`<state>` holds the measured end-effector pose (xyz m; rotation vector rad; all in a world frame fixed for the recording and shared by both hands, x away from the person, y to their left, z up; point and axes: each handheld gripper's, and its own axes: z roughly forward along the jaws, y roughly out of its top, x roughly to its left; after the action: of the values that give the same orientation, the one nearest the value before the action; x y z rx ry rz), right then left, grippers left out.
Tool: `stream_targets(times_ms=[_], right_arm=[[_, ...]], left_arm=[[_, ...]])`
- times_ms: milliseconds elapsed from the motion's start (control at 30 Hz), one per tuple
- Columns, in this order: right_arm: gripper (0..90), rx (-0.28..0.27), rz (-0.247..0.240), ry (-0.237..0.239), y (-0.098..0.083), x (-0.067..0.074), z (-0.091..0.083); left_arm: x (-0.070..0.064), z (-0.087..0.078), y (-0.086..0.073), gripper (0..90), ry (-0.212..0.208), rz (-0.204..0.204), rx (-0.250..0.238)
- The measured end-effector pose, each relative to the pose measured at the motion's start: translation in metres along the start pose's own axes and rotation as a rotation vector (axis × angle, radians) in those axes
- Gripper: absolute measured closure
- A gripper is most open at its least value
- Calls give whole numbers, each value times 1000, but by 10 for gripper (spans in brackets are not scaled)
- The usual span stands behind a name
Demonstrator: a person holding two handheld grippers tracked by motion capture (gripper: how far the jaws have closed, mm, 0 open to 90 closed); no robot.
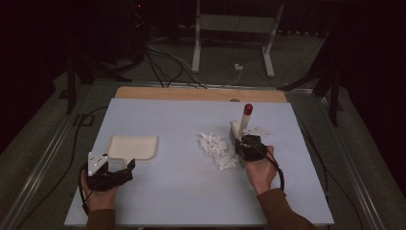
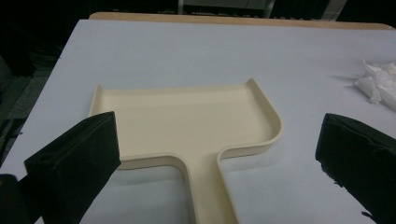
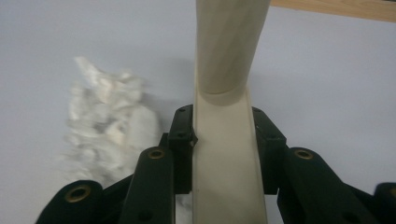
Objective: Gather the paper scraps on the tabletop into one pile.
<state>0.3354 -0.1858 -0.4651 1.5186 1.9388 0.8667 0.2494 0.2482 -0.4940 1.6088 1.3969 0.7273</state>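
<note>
1. On the pale blue table (image 1: 182, 191), a cream dustpan (image 1: 132, 147) lies flat at the left, its handle pointing toward the near edge.
2. The left gripper (image 1: 115, 173) sits just near of that handle, jaws spread wide on either side of it and not touching it.
3. The right gripper (image 1: 249, 143) has its jaws clamped on a cream brush (image 3: 227, 154) with a red-tipped handle.
4. A pile of white paper scraps (image 1: 218, 148) lies just left of the brush.
</note>
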Motion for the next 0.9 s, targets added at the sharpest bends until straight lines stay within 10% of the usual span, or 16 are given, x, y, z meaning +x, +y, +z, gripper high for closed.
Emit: stream_targets(times_ms=[433,900], right_arm=[[676,0,-56,110,2,29,-1],[677,-76,-184,112,20,-5,-2]], left_arm=[[0,0,0,6,-1,0,0],[0,0,0,6,-1,1,2]])
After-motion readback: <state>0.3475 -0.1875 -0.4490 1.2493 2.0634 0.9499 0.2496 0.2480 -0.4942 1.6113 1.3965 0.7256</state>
